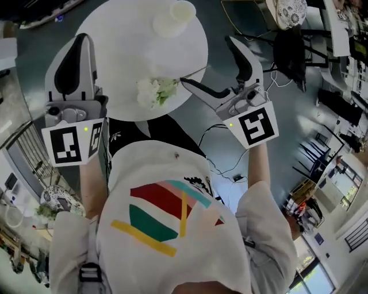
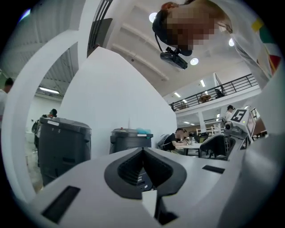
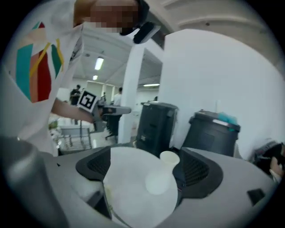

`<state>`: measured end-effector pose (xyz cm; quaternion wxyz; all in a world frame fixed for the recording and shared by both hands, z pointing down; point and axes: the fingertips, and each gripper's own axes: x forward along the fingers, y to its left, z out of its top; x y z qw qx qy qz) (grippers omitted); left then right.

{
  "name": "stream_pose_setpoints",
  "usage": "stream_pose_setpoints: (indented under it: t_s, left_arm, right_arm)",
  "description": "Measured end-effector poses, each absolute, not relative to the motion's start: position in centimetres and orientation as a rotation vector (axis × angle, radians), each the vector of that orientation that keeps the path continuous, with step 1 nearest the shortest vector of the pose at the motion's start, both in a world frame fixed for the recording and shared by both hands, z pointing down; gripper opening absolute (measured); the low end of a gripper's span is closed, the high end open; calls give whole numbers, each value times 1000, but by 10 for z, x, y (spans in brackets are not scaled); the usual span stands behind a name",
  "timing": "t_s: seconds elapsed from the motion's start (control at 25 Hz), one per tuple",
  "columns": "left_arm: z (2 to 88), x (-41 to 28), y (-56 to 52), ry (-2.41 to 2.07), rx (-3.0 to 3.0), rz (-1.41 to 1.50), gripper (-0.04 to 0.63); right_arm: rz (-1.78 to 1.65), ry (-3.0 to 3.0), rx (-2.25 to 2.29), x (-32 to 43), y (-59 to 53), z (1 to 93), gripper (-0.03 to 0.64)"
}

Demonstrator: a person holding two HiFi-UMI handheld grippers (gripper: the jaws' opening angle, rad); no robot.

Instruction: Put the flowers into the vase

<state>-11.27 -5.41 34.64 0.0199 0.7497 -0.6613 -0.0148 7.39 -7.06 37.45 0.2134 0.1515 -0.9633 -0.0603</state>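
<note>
Table (image 1: pixel 121 57): round, white. Left hand-held gripper (image 1: pixel 82 40): jaws together, empty, beside table's left rim. Right hand-held gripper (image 1: pixel 207 60): jaws wide, empty, one tip just beside flowers (image 1: pixel 155 91) at near rim. Vase (image 1: pixel 174 18): far rim.

White tee (image 1: pixel 150 165), red-teal-yellow stripes (image 1: pixel 162 213); grey-black left claw (image 1: pixel 82 38), right claw (image 1: pixel 207 60)

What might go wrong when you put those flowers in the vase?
The flowers lie near the edge of the table, so the open right gripper might nudge them off. The vase stands at the far side, so poking stems in might tip it.
</note>
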Motion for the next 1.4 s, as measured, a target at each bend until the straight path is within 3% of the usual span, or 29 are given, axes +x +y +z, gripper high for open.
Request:
stream_pose_setpoints:
  t_s: [0.4,0.8,1.4]
  left_arm:
    - [383,-130,-22,-2170,2123,-79,6]
    - [410,-155,-42,-2151,2042,-89,6]
    - [439,-165,-71,-1964,2107,-78,6]
  right_arm:
    - [-291,-2115,-567,80,38,523,479]
    - [-380,-1832,-801,83,56,619,477]
    - [-480,-1749,-768,73,65,660,468]
